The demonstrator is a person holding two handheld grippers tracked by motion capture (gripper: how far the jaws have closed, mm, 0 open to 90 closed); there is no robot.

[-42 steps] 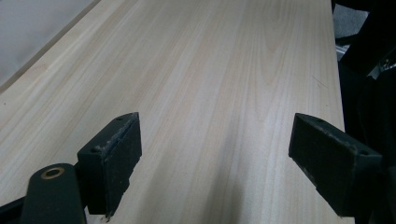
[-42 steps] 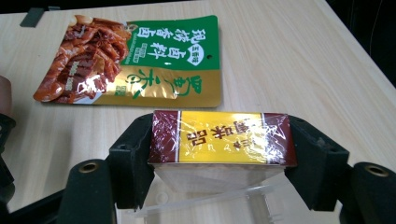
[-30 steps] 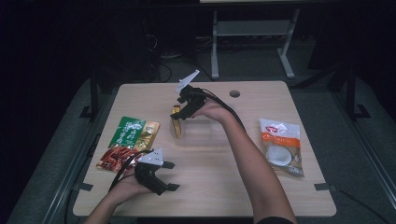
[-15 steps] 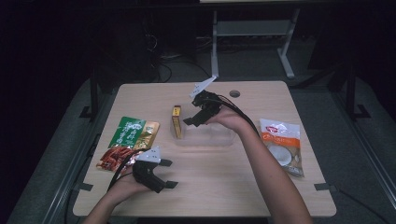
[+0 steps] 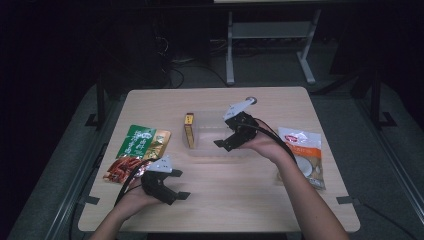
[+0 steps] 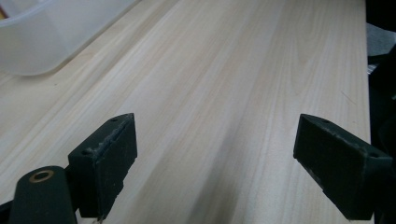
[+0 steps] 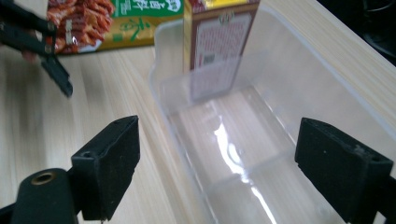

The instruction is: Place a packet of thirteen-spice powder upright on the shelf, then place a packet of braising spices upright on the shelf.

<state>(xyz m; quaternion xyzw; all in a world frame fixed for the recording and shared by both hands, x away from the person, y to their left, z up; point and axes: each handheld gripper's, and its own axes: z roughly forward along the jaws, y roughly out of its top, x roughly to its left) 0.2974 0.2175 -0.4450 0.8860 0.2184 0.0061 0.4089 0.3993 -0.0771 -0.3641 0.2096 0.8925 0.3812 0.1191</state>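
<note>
High view, right hand-held gripper (image 5: 226, 138): jaws apart and empty, held over the clear plastic rectangular container (image 5: 210, 150).
Clear container: at the middle of the light wooden tabletop (image 5: 235, 195).
Yellow and brown cardboard box (image 5: 189, 130): standing upright in the far left end of the container.
Left hand-held gripper (image 5: 177, 184): jaws wide apart, empty, low over the tabletop near its front left.
Green snack pouch (image 5: 142, 141) and red snack pouch (image 5: 121, 168): lying left of the container.
White snack bag (image 5: 304, 155): lying at the right side.
</note>
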